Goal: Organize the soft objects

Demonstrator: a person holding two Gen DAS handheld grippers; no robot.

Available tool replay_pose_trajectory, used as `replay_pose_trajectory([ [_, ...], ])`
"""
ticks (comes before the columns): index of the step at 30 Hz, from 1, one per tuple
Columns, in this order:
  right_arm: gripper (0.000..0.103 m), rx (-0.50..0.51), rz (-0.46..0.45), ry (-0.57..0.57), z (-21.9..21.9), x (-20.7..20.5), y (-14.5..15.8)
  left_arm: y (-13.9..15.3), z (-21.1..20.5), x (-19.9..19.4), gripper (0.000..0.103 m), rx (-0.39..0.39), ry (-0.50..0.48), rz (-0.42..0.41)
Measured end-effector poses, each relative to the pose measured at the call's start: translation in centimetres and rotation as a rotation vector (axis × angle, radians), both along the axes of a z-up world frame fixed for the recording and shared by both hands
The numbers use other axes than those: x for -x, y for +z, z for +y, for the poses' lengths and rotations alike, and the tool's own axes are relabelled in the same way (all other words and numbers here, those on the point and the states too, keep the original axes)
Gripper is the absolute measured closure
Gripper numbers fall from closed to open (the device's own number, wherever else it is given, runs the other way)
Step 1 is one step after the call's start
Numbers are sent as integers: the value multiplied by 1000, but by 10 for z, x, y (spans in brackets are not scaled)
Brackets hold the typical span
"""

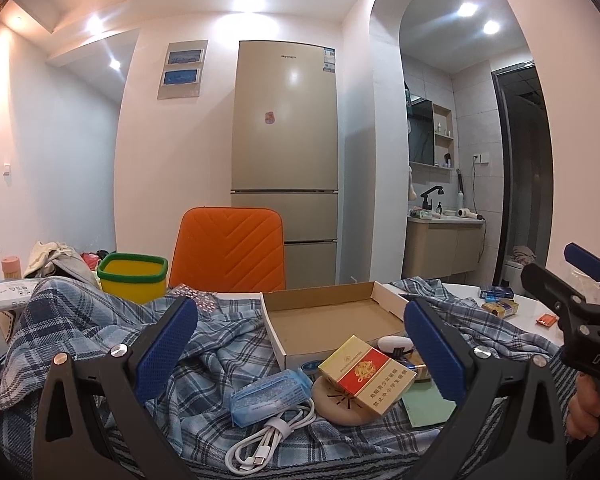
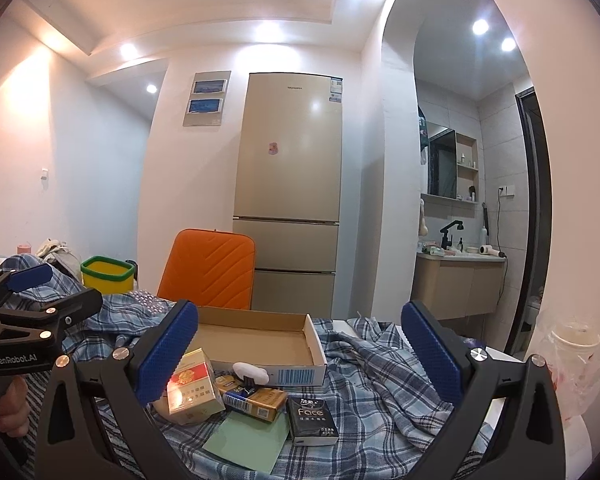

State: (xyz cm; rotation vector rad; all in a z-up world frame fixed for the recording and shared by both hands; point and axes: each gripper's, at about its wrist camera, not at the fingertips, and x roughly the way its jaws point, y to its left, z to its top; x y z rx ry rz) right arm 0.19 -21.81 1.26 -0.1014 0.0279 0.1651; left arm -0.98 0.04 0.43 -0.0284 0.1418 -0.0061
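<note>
A blue plaid cloth (image 1: 100,332) lies crumpled over the table; it also shows in the right wrist view (image 2: 372,364). On it sit a red and gold cigarette pack (image 1: 366,380), a blue tissue pack (image 1: 268,398), a coiled white cable (image 1: 272,440) and a black Face tissue pack (image 2: 314,420). An open cardboard box (image 1: 332,316) lies behind them, empty. My left gripper (image 1: 300,348) is open above these items, holding nothing. My right gripper (image 2: 300,352) is open and empty over the same pile. It also shows at the right edge of the left wrist view (image 1: 580,280).
A yellow bin with a green rim (image 1: 134,276) stands at the back left beside an orange chair (image 1: 228,248). Small packs (image 1: 498,300) lie on the white table at the right. A green card (image 2: 248,440) and a gold pack (image 2: 256,398) lie on the cloth. A plastic cup (image 2: 572,356) stands at right.
</note>
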Motion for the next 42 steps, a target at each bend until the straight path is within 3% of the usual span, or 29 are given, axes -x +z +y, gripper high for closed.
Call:
replay_pose_trajectory([
  [42, 0, -15, 40, -8, -6, -14, -7, 1, -4, 6, 0, -16, 8, -47],
])
